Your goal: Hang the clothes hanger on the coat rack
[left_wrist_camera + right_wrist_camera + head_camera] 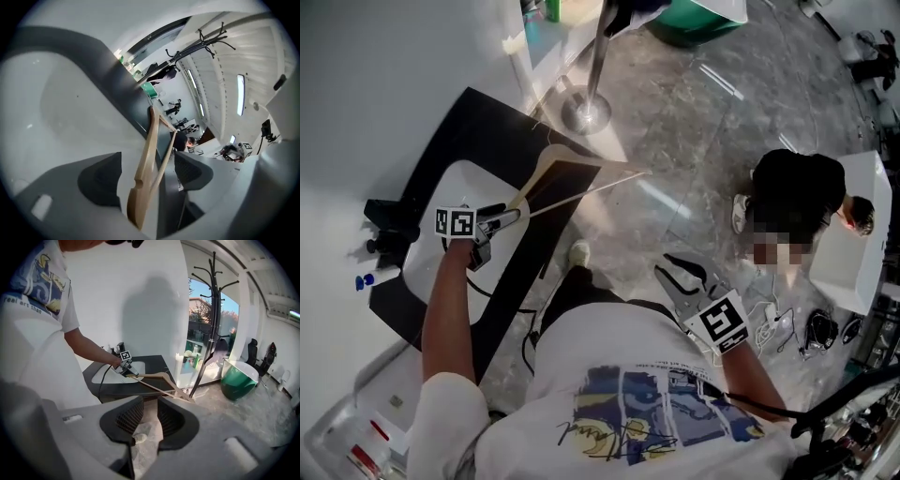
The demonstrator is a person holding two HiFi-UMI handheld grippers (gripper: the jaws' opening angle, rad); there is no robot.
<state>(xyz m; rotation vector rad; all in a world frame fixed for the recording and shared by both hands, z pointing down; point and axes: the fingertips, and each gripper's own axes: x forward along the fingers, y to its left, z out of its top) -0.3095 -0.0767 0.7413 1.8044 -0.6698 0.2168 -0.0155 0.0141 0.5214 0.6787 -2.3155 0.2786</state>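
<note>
A wooden clothes hanger (542, 169) lies on the dark table (478, 122), its far end jutting over the table's edge. My left gripper (508, 216) stands open around the near end. In the left gripper view the hanger (146, 159) runs between the spread jaws of the left gripper (147, 178), with a gap on each side. The coat rack's pole (597, 56) and round base (586, 112) stand just beyond the table. My right gripper (680, 277) hangs over the floor, open and with nothing in it. The right gripper view shows the right gripper (150, 416), the hanger (159, 377) and the coat rack (211, 310).
A white oval inset (441, 202) fills the table's middle, and a black device (389, 225) sits at its left edge. On the floor to the right a person in black (797, 192) sits by a white box (858, 234) and loose cables (778, 323). A green tub (239, 373) stands behind the rack.
</note>
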